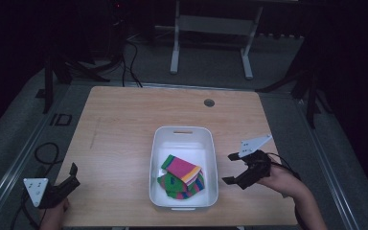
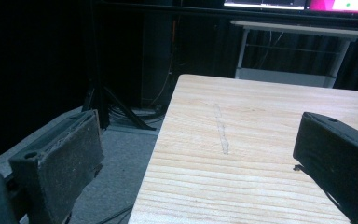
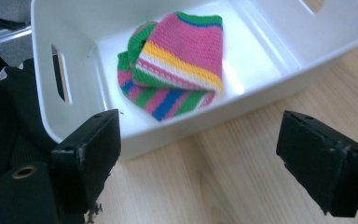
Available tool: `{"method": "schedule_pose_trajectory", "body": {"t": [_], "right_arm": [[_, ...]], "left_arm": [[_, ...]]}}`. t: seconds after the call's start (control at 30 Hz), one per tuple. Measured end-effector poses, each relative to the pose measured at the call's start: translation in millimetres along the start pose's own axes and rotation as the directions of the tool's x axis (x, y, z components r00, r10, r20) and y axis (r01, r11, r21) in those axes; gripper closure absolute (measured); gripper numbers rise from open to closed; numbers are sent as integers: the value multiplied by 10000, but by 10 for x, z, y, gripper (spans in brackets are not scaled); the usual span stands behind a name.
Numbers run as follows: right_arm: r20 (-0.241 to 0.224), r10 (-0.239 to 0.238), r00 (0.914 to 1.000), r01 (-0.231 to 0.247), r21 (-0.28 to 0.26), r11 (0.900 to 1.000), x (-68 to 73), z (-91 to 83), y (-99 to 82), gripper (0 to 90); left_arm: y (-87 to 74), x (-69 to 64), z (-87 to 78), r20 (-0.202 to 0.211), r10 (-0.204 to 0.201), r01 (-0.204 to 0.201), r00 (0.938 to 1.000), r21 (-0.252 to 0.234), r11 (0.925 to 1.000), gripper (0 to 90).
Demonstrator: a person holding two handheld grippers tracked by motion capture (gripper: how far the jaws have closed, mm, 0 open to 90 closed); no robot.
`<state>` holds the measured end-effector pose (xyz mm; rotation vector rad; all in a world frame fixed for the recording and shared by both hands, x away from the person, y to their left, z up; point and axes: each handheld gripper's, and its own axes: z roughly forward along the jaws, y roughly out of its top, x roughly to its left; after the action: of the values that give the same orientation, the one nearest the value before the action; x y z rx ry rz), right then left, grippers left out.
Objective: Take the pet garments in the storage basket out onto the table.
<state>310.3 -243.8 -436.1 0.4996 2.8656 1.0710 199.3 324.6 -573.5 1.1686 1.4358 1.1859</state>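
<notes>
Left gripper point(image 1: 73, 175) at near-left counter point(image 1: 124, 124) corner, jaws apart, empty, right gripper point(image 1: 231, 168) jaws wide, empty, just right of white bin point(image 1: 184, 132), striped socks point(image 1: 182, 176) folded in bin's near half

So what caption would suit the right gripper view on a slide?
Open black tongs face a white plastic bin holding folded, brightly striped knitted cloth on a wooden table.
</notes>
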Motion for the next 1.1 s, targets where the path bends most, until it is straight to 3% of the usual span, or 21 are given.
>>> {"method": "schedule_pose_trajectory", "body": {"t": [0.07,0.6,0.73,0.77,1.1], "right_arm": [[-147,-296,9995,299,197,9994,36,62,109,135],[-825,-1261,9886,1348,1099,9848,182,542,532,143],[-813,-1292,9883,1393,1342,9811,190,648,592,145],[-930,-1343,9866,1469,1457,9784,205,756,655,145],[-1330,-1606,9780,1851,1986,9624,279,1147,841,155]], "left_arm": [[0,1,0,11,-4,4,10000,-3,10000,18],[-1,2,-3,71,40,-39,10000,-17,10000,18],[-1,1,-3,79,44,-44,10000,-21,10000,19],[-1,4,-3,96,28,-28,9999,-19,10000,18],[-1,8,-3,148,11,-10,9999,-18,10000,18]]}}
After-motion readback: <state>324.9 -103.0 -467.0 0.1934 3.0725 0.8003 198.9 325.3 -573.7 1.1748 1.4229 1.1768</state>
